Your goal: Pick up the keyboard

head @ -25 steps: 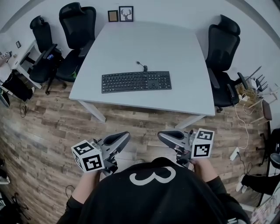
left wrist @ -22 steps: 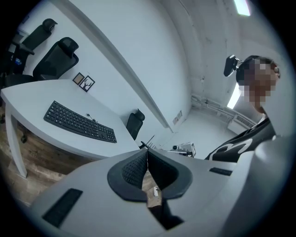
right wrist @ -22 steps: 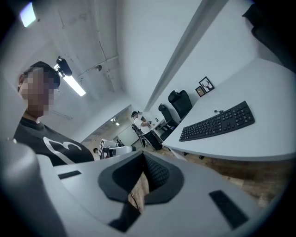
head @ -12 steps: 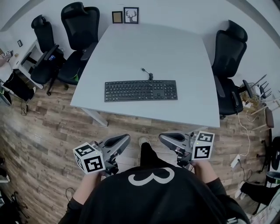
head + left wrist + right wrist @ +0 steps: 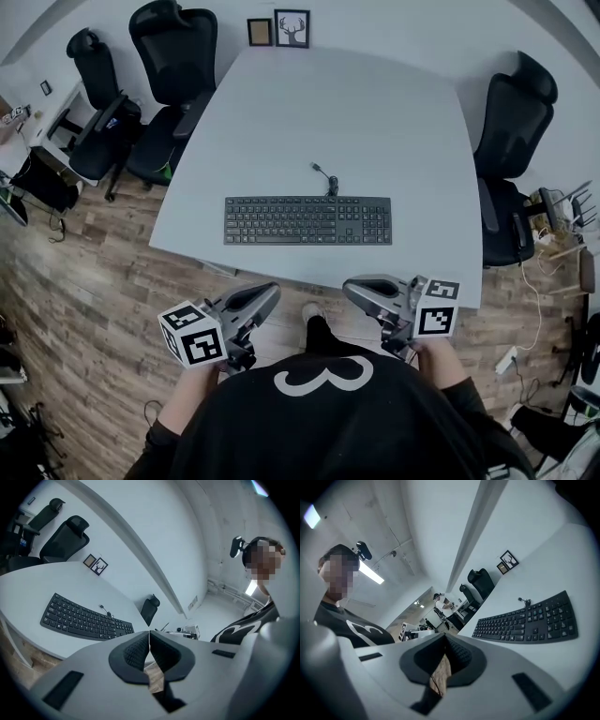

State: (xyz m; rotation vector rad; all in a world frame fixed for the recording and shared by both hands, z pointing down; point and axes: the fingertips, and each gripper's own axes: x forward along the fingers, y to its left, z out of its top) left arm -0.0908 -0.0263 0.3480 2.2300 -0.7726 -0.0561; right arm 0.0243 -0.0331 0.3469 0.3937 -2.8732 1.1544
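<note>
**Fingers (image 5: 136, 651) of both grippers pressed together, nothing held**

Black keyboard (image 5: 307, 220) lies flat near the front edge of the white table (image 5: 375, 112), cable (image 5: 322, 174) curling toward the middle. Left gripper (image 5: 272, 289) and right gripper (image 5: 347, 284) hover by that edge, apart from the keyboard. Office chairs (image 5: 173, 56) flank the table on a wood floor (image 5: 94, 281); two framed pictures (image 5: 292, 28) at its far edge.
</note>
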